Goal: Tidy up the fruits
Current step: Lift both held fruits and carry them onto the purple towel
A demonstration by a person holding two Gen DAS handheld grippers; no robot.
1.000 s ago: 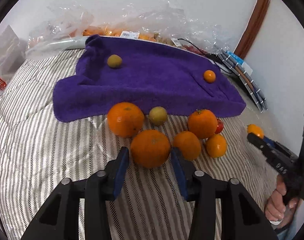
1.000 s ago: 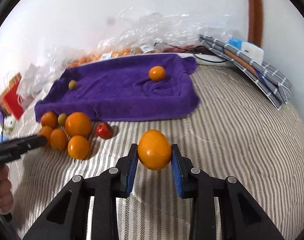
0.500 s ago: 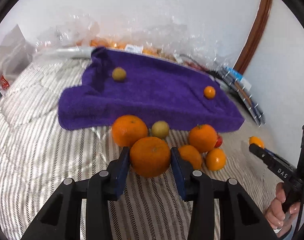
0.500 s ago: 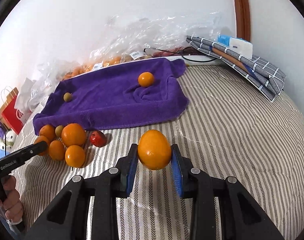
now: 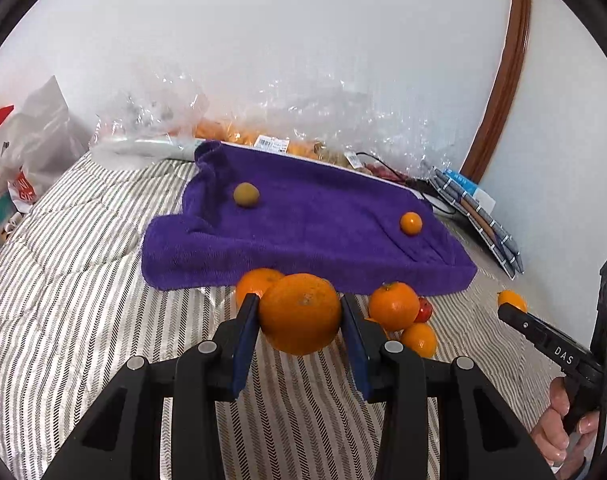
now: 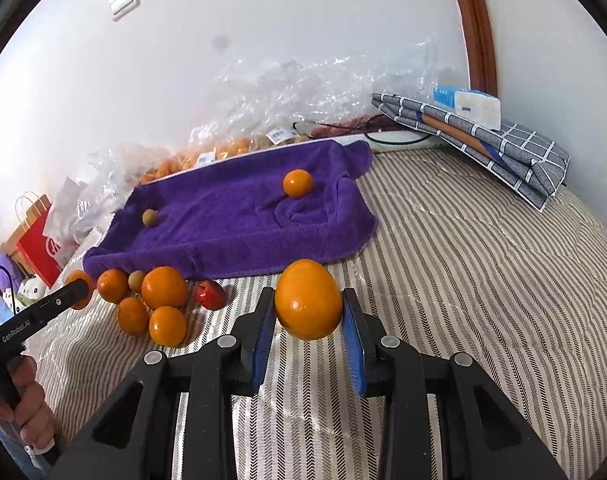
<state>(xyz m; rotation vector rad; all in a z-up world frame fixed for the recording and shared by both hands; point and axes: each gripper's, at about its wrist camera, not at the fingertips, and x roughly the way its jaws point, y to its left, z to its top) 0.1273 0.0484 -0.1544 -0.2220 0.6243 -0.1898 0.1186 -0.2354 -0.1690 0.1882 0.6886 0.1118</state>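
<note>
Each gripper is clamped on a fruit lifted clear of the striped quilted bed (image 6: 483,248): the left gripper (image 5: 301,314), its jaws just closed in, pinches a large round orange (image 5: 300,312) by its sides, and the right gripper (image 6: 308,306) squeezes a smooth oval orange (image 6: 308,300) the same way — blue pads at the widest girth, likely so neither rolls out. Beyond them lies the rumpled purple towel (image 6: 231,224), seemingly the sorting spot — it carries a small round orange (image 6: 298,183) far right and a small greenish fruit (image 6: 150,217) far left, while a loose cluster of oranges (image 6: 155,304) waits on the bed at its near-left edge.
</note>
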